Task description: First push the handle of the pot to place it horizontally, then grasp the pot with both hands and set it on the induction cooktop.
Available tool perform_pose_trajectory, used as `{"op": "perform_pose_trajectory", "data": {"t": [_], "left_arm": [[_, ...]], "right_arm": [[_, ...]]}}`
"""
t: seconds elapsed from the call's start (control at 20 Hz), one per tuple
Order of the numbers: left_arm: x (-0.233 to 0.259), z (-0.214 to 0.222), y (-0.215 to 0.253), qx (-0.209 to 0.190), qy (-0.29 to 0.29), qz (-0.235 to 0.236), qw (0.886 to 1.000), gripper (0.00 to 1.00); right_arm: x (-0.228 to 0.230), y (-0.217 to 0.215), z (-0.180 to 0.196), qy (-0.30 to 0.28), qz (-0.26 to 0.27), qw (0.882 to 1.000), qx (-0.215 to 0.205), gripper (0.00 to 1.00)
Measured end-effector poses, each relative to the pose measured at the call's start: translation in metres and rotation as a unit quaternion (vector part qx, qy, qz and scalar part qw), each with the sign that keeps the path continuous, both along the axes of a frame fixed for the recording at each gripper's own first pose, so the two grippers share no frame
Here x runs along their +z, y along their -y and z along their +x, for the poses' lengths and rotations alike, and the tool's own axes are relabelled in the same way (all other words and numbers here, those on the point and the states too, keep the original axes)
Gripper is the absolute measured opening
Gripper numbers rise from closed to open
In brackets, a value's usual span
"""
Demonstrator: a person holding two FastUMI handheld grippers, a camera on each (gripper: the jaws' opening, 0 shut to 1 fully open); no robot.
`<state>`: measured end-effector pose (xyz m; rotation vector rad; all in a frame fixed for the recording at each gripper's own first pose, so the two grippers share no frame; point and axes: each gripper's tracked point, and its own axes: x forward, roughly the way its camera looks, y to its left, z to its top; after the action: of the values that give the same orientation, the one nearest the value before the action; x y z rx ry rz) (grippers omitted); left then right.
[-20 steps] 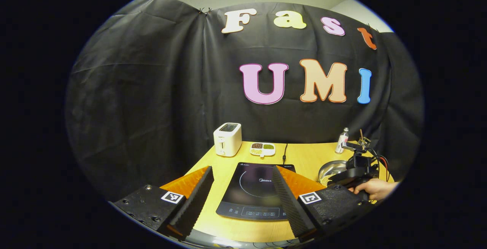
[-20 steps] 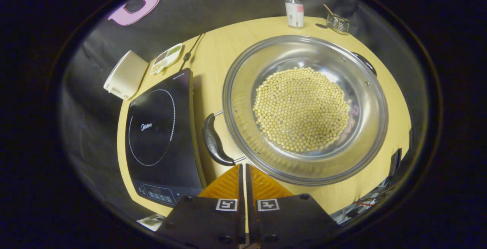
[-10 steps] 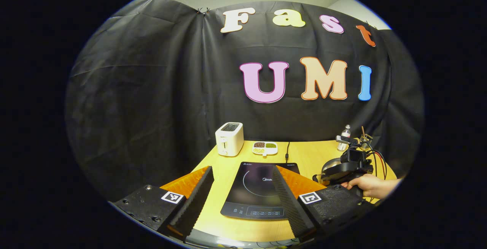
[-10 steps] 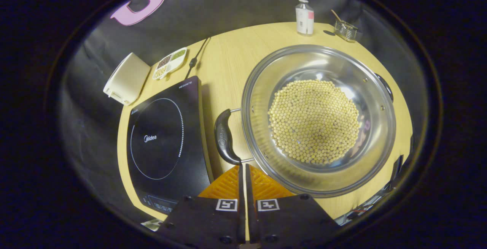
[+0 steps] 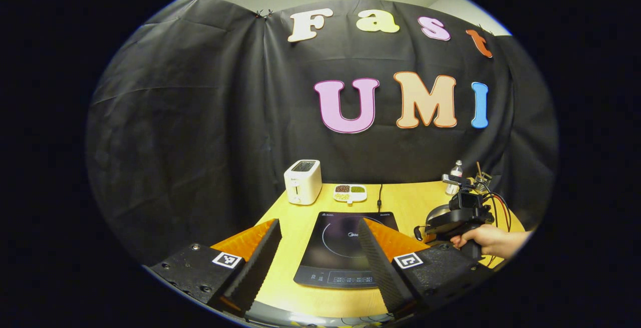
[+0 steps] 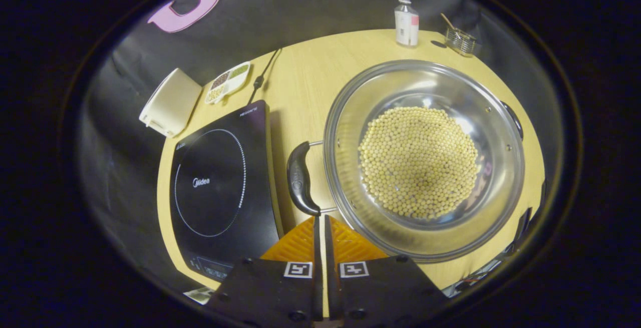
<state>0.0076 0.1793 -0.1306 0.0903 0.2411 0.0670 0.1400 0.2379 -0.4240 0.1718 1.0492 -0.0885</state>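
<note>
One pot handle (image 6: pixel 300 178) just beyond closed right gripper (image 6: pixel 321 219).

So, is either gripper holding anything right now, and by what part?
Nothing is held. The right gripper is shut on nothing, its tips by the pot handle. The left gripper is open over the induction cooktop.

Cooktop top: the induction cooktop (image 6: pixel 220 188) is lying bare, giving open room above its glass.
Gap at the handle: the pot (image 6: pixel 423 155) is sitting just right of the cooktop, its near-left handle (image 6: pixel 300 180) filling the narrow strip between them.
Right gripper (image 6: pixel 321 225): its fingers are pressing together, tips just beside the handle's near end.
Far edge: a toaster (image 6: pixel 170 101), a snack tray (image 6: pixel 228 81), a cord (image 6: pixel 260 75), a bottle (image 6: pixel 406 16) and a glass cup (image 6: pixel 459 41) are lining the table (image 6: pixel 310 72), well apart from the pot.
</note>
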Motion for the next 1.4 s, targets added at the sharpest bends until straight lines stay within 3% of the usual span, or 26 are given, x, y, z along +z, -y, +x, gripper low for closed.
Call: {"op": "perform_pose_trajectory", "data": {"t": [0.35, 0.4, 0.45, 0.55, 0.7, 0.85, 1.0, 1.15, 1.4], "left_arm": [[-0.013, 0.007, 0.028, -0.037, -0.016, -0.011, 0.999, 0.91], [-0.015, 0.007, 0.031, -0.043, -0.021, -0.011, 0.999, 0.95], [-0.016, 0.007, 0.037, -0.05, -0.023, -0.013, 0.998, 0.95], [-0.02, 0.01, 0.05, -0.065, -0.03, -0.021, 0.997, 0.91], [-0.034, 0.014, 0.067, -0.08, -0.049, -0.029, 0.995, 0.95], [-0.05, 0.02, 0.084, -0.092, -0.075, -0.03, 0.993, 0.95], [-0.065, 0.031, 0.103, -0.105, -0.101, -0.024, 0.989, 0.95], [-0.083, 0.046, 0.132, -0.129, -0.135, -0.048, 0.981, 0.95], [-0.122, 0.077, 0.173, -0.137, -0.219, -0.113, 0.96, 0.96]], "right_arm": [[0.043, 0.023, -0.039, 0.027, 0.029, 0.999, 0.034, 0.06], [0.051, 0.032, -0.043, 0.029, 0.032, 0.998, 0.038, 0.0], [0.056, 0.042, -0.046, 0.034, 0.033, 0.998, 0.037, 0.08], [0.068, 0.068, -0.051, 0.038, 0.032, 0.998, 0.027, 0.08], [0.081, 0.107, -0.06, 0.041, 0.011, 0.999, 0.032, 0.12], [0.088, 0.137, -0.067, 0.034, 0.006, 0.999, 0.035, 0.39], [0.094, 0.169, -0.061, 0.032, -0.005, 0.998, 0.048, 0.83], [0.098, 0.198, -0.047, 0.028, -0.011, 0.998, 0.062, 0.97], [0.101, 0.245, -0.013, 0.014, -0.006, 0.998, 0.065, 0.94]]}}
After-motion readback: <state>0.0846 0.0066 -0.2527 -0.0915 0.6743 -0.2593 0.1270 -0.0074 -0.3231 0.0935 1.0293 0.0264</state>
